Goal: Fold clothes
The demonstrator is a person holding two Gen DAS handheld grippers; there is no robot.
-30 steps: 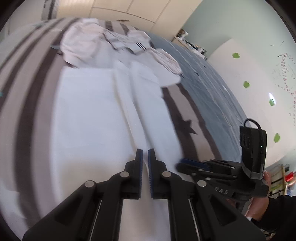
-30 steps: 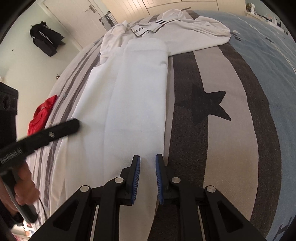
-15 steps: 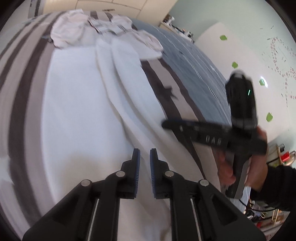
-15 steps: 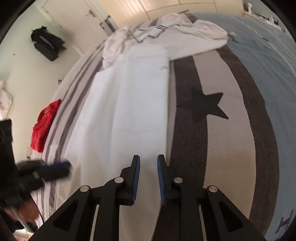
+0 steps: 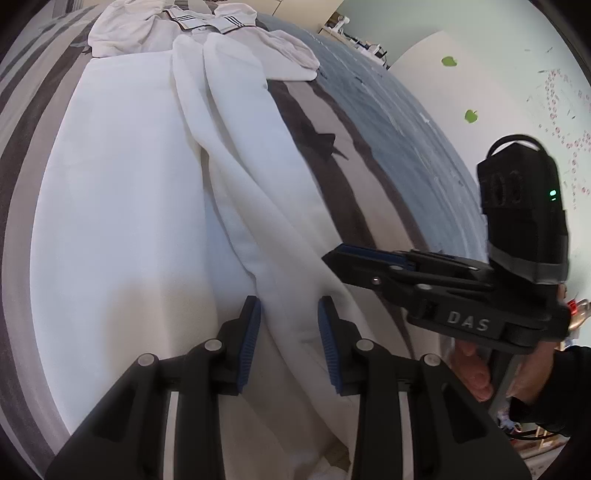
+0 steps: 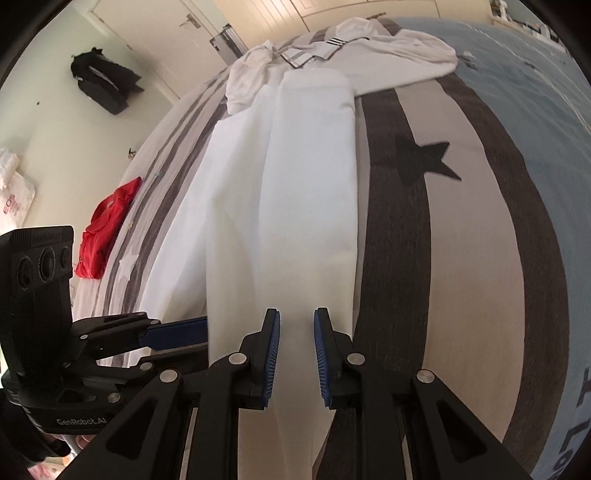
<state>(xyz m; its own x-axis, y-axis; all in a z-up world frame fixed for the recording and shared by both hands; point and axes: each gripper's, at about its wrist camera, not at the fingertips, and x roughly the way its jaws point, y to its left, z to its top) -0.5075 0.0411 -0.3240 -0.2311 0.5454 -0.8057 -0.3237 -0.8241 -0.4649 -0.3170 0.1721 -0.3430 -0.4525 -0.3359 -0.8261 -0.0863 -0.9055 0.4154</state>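
Observation:
A long white garment [image 5: 243,206] [image 6: 306,192], folded lengthwise, lies along the striped bedcover [image 6: 461,258]. My left gripper [image 5: 290,314] is open, low over the garment's near end, with a fold of cloth showing between its fingers. In the right wrist view the left gripper [image 6: 199,328] reaches in from the left up to the garment's edge. My right gripper [image 6: 296,325] has a narrow gap between its pads and hangs over the same near end. In the left wrist view the right gripper [image 5: 340,256] points in from the right, its tip at the cloth.
A white shirt with a striped collar [image 5: 207,22] [image 6: 332,48] lies crumpled at the garment's far end. A red garment [image 6: 107,229] sits at the bed's left edge. A black jacket [image 6: 103,85] hangs on the wall. A hand [image 5: 476,369] holds the right gripper.
My left gripper has gone from shut to open and drawn back to the garment's near end. The right gripper has risen and swung in close beside it.

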